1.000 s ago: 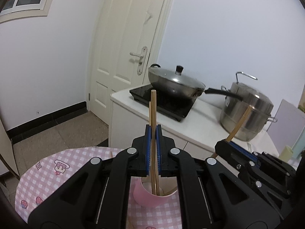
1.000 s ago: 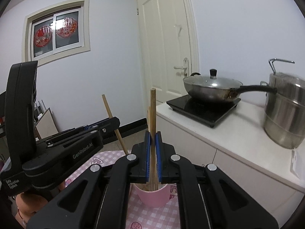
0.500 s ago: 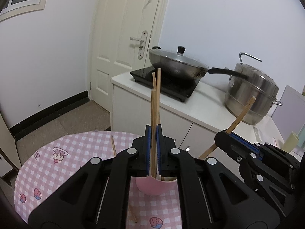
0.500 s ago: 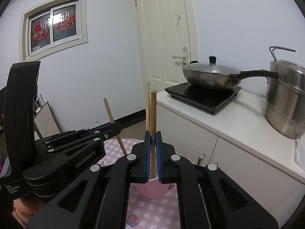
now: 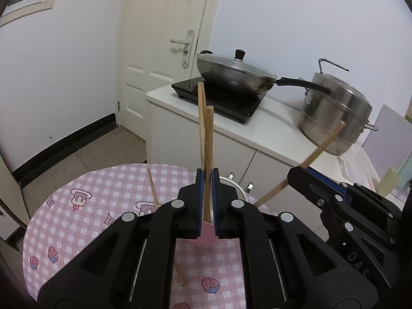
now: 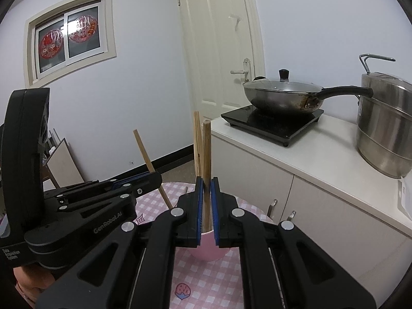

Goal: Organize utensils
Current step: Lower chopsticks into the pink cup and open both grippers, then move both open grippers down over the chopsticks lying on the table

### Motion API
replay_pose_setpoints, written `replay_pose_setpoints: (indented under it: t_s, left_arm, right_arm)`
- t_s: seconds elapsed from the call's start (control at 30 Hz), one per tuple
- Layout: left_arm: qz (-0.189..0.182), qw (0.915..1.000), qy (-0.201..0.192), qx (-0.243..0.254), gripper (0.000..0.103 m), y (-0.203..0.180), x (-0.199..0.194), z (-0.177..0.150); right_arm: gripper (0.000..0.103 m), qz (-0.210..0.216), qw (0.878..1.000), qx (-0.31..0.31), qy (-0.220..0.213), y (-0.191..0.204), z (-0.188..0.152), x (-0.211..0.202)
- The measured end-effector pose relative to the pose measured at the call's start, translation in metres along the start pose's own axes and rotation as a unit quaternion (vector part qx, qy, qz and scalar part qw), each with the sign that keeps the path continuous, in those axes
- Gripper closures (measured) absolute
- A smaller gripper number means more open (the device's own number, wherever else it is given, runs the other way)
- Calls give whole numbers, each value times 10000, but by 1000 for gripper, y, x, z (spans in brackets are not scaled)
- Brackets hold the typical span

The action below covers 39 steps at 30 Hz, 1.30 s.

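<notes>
My left gripper (image 5: pixel 207 177) is shut on a wooden chopstick (image 5: pixel 208 149) that stands upright, its lower end inside a pink cup (image 5: pixel 203 239) on the checked tablecloth. My right gripper (image 6: pixel 206 182) is shut on another chopstick (image 6: pixel 206 154), also upright over the pink cup (image 6: pixel 208 247). Another chopstick (image 5: pixel 200 121) stands in the cup behind. Each gripper shows in the other's view, the right one (image 5: pixel 303 172) at right, the left one (image 6: pixel 152 177) at left, each with its chopstick slanting.
Loose chopsticks (image 5: pixel 152 191) lie on the pink checked round table (image 5: pixel 77 219). Behind stands a white counter (image 5: pixel 270 131) with an induction hob, a lidded wok (image 5: pixel 231 74) and a steel steamer pot (image 5: pixel 337 113). A white door (image 5: pixel 164 51) is at back left.
Both grippers have risen and tilted downward, so more of the table shows. The chopsticks remain gripped, their lower ends in the cup.
</notes>
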<state>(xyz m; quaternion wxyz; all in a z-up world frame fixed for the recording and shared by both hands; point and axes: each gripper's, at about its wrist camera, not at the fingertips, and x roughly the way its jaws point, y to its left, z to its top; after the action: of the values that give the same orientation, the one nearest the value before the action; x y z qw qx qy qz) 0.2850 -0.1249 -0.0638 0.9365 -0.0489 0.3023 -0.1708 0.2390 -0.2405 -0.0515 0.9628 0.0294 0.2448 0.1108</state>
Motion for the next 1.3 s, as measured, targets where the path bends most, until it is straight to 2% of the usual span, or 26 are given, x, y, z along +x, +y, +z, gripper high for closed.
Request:
replay_pose_setpoints:
  t_s: [0.03,0.07,0.1,0.17,0.37,0.63,1.0,1.13,1.3]
  left_arm:
    - [17,10000,-22,-6,56,0,-2,0]
    - [84,9999,-135,-45,44,1,-8,-1]
    - [126,9994,-313,-88,41,3,-16,-2]
    - [42,9995,-298,-95,41,5,-22,-3]
    - [173,9993,-327,-105,41,11,-43,-5]
    - [311,9991,-266,-95,36,28,-78,-17]
    - [534,9979,324,-189,34,80,-119,-63]
    - [548,9961,585,-356,34,99,-117,-79]
    - [389,9911,1113,-614,34,126,-104,-101]
  right_arm:
    - [91,0,10000,13,-13,0,0,-2]
    - [89,-29,10000,33,-30,-1,0,-4]
    - [87,-49,10000,50,-44,-2,-1,-6]
    - [83,-38,9999,87,-51,-5,-1,-10]
    - [69,-52,9998,135,-113,-4,-3,-26]
    - [62,7,9998,73,-193,9,-9,-52]
    - [60,312,9993,-201,99,55,-33,-61]
    - [58,469,9977,-300,374,73,-46,-51]
    - [58,621,9942,-404,777,92,-64,-30]
